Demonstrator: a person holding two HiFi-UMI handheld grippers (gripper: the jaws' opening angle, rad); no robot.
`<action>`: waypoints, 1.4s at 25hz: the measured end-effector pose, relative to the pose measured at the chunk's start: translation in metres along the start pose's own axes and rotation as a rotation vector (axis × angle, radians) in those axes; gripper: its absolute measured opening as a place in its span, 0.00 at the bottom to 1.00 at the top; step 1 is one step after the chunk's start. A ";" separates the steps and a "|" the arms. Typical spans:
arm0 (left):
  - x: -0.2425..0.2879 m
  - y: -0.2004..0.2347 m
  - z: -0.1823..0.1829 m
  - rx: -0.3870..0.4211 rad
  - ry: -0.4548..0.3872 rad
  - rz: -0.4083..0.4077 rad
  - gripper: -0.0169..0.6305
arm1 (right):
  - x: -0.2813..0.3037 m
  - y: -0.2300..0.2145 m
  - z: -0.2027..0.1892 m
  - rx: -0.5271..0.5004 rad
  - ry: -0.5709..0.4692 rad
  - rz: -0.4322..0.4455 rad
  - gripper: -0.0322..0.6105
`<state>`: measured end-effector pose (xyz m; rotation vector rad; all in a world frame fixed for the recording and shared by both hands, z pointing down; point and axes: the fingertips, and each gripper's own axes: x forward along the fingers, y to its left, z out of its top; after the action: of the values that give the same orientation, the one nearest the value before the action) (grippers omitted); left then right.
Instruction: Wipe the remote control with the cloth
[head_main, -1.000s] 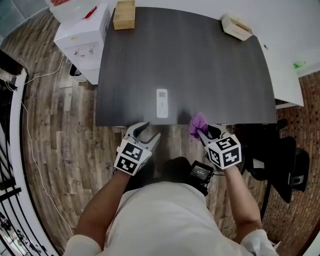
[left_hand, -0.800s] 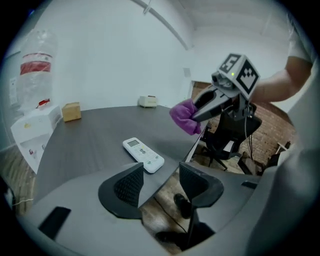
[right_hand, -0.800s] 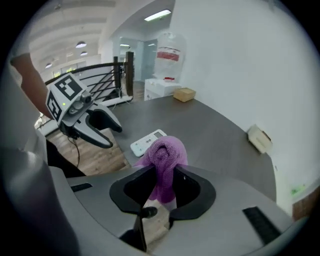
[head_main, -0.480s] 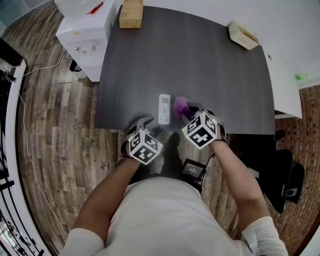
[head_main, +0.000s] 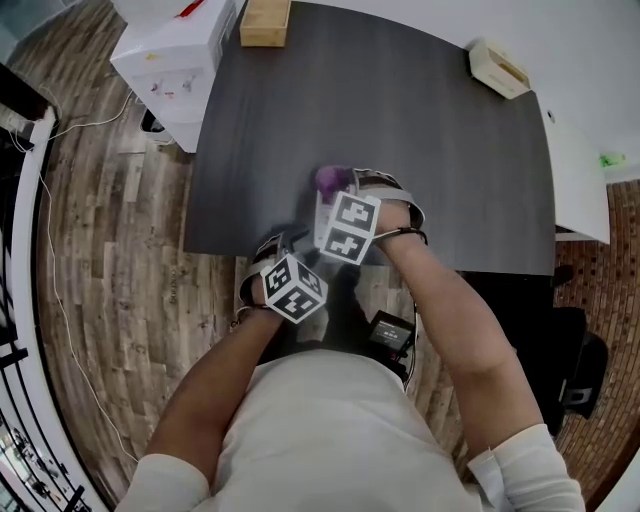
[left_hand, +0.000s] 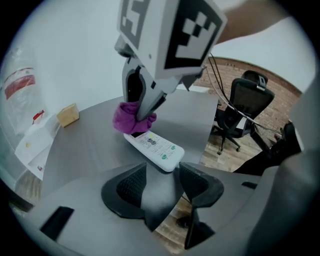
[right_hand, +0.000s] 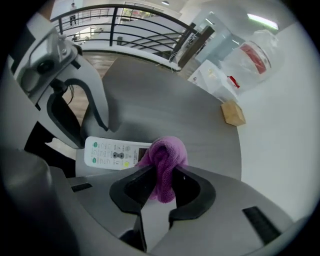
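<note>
Standing on wood-plank floor (head_main: 110, 250), the dark table (head_main: 400, 130) bears the remote control (left_hand: 155, 149).

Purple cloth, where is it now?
Head view centre: the cloth sits clamped in the right gripper, on the remote's far end, near the table's front edge.

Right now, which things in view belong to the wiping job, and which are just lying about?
In the job:
remote control
purple cloth, at the remote's far end
right gripper, shut on the cloth
dark table under them

Lying about:
wooden block and pale box, at the table's far edge
white cabinet
office chair
</note>
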<state>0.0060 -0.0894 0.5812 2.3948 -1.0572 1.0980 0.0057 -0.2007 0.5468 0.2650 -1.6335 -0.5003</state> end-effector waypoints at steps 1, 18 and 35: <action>0.002 0.000 -0.001 -0.002 0.008 0.001 0.34 | 0.002 0.006 0.001 -0.013 0.000 -0.003 0.21; 0.007 0.001 -0.006 -0.104 0.008 -0.038 0.34 | -0.043 0.074 0.011 0.109 -0.135 0.081 0.20; 0.001 0.004 -0.002 -0.207 -0.043 -0.115 0.34 | -0.084 0.090 -0.017 0.643 -0.281 0.382 0.20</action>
<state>0.0024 -0.0911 0.5832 2.2914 -0.9815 0.8575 0.0437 -0.0870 0.5158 0.3545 -2.0314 0.3059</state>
